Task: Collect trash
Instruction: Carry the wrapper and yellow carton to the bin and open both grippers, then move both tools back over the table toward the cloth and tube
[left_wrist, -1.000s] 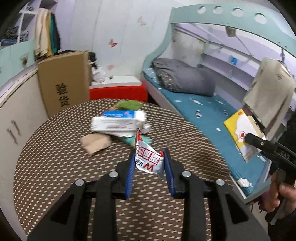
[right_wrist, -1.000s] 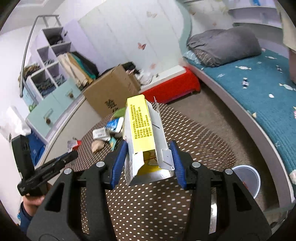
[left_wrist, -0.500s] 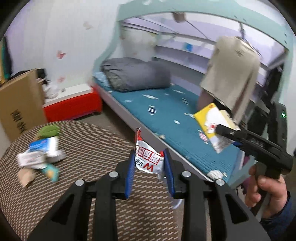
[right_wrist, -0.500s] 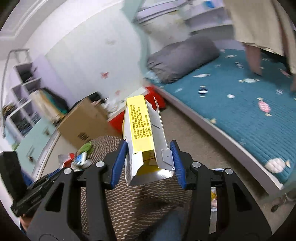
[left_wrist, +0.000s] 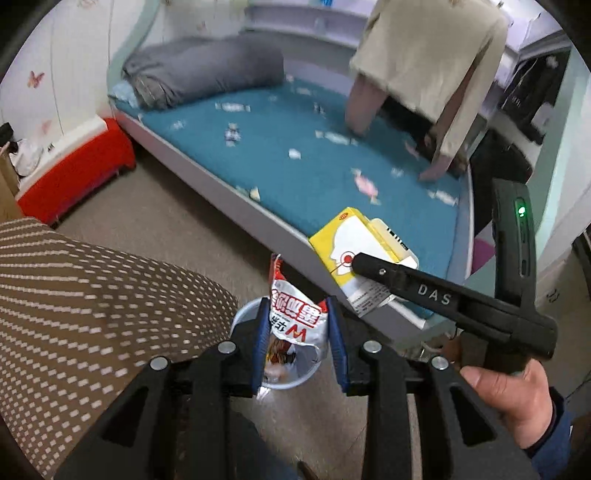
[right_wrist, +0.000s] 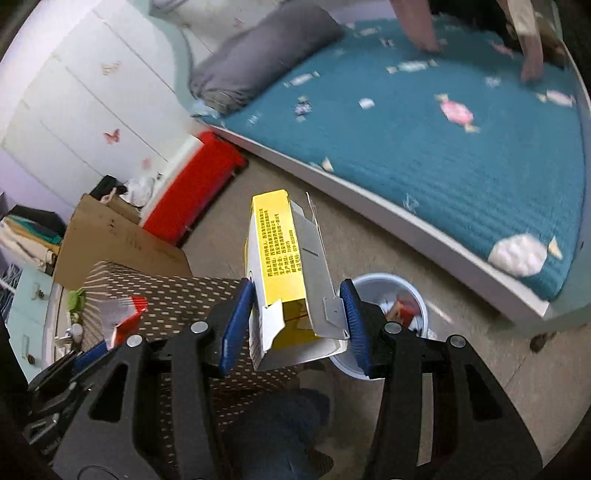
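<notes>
Bedroom floor runs between a dotted brown table and the teal bed in the left wrist view, and a pale blue bin stands on it just off the table's edge. The left gripper pinches a red and white wrapper between its blue pads, long axis upright, and the bin's mouth shows directly beyond and below the jaws. To the right, the right gripper carries a yellow carton, higher and nearer the bed.

Floor and bed edge fill the right wrist view too. Here the right gripper clamps the carton, which stands tall between the pads with an end flap open. The bin lies below and right of the jaws, some trash already inside. By this reading the left hand is better lined up to drop first.
</notes>
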